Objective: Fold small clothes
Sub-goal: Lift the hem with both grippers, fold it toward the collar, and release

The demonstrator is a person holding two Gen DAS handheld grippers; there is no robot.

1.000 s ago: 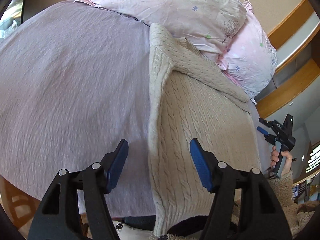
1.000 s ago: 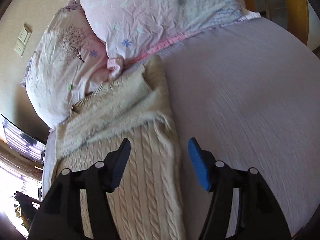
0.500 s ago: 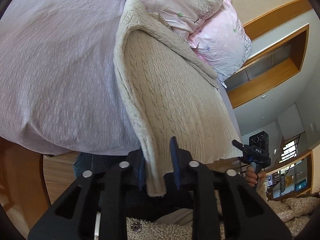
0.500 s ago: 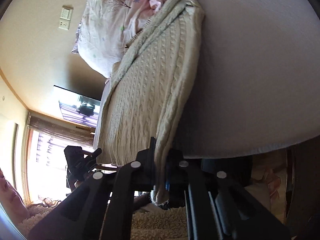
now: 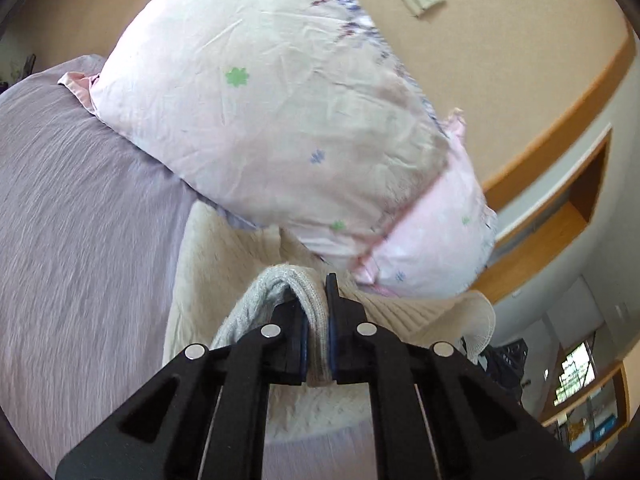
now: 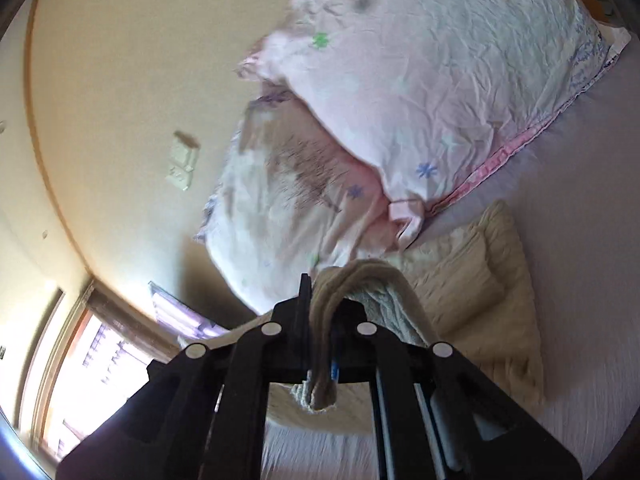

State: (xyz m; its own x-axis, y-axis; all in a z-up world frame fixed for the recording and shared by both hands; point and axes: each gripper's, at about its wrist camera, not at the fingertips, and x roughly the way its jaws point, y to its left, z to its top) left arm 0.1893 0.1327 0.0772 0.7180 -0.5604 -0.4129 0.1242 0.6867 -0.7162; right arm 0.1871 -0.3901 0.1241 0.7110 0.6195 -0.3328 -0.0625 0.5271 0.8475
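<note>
Bedding fills most of both views: a lavender bedspread (image 5: 80, 208) covers the bed, and 2 pale pink pillows sit ahead of the claws, the front pillow (image 5: 280, 120) printed with small green and blue flowers, the second pillow (image 6: 288, 200) lying partly under it. Beyond them rises a beige wall (image 5: 500, 40) with a switch plate (image 6: 182, 162) and a curved wooden rail (image 5: 560, 120); a bright window (image 6: 80, 360) shows to the left of the right claw.

The cream cable-knit sweater (image 5: 208, 280) lies on the bedspread just below the pillows, spreading ahead of and beneath both claws. The left claw (image 5: 318, 332) is closed narrow on a raised fold of the sweater's edge, the knit arching up between its blue pads and draping over the left finger. The right claw (image 6: 320, 340) is likewise clamped on a bunched fold of the sweater, which loops ahead of the fingertips and hangs down between them, above the layer still flat on the bed.
</note>
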